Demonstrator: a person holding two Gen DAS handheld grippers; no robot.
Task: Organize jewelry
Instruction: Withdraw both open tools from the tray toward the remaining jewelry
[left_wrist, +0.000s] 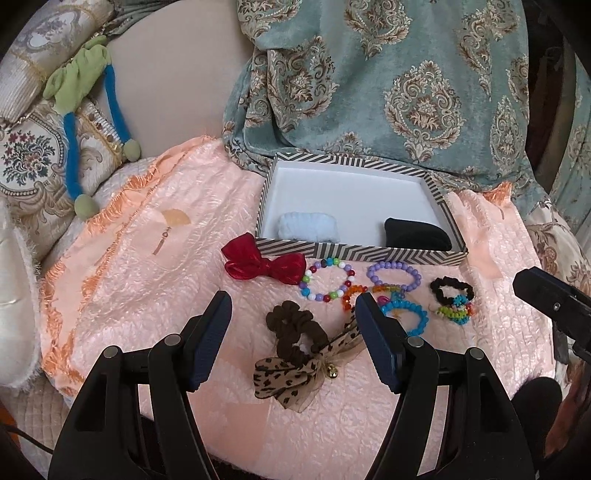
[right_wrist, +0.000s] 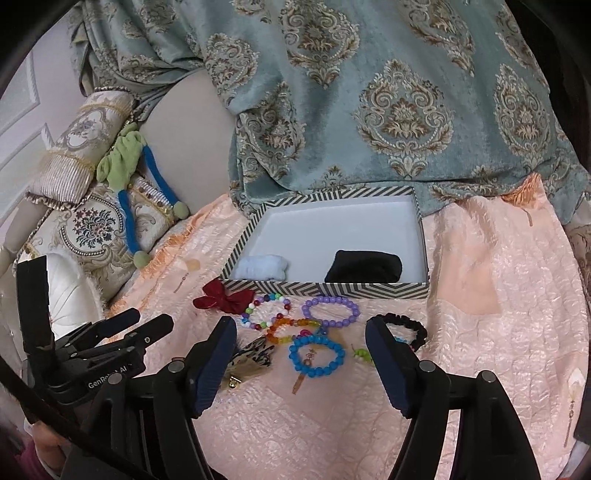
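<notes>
A peach quilted cloth (left_wrist: 155, 280) covers the surface; behind it hangs teal damask fabric (left_wrist: 388, 81); at left, embroidered cushions (left_wrist: 33, 162) bear a green-and-blue plush toy (left_wrist: 79, 85).

A pink quilted bedspread (left_wrist: 147, 280) carries a striped box (left_wrist: 354, 254). In front of the box lie a red bow (left_wrist: 264, 264), bead bracelets (left_wrist: 327, 280), a brown scrunchie (left_wrist: 295, 332), a leopard-print bow (left_wrist: 288, 376) and a black scrunchie (left_wrist: 450, 288).
</notes>
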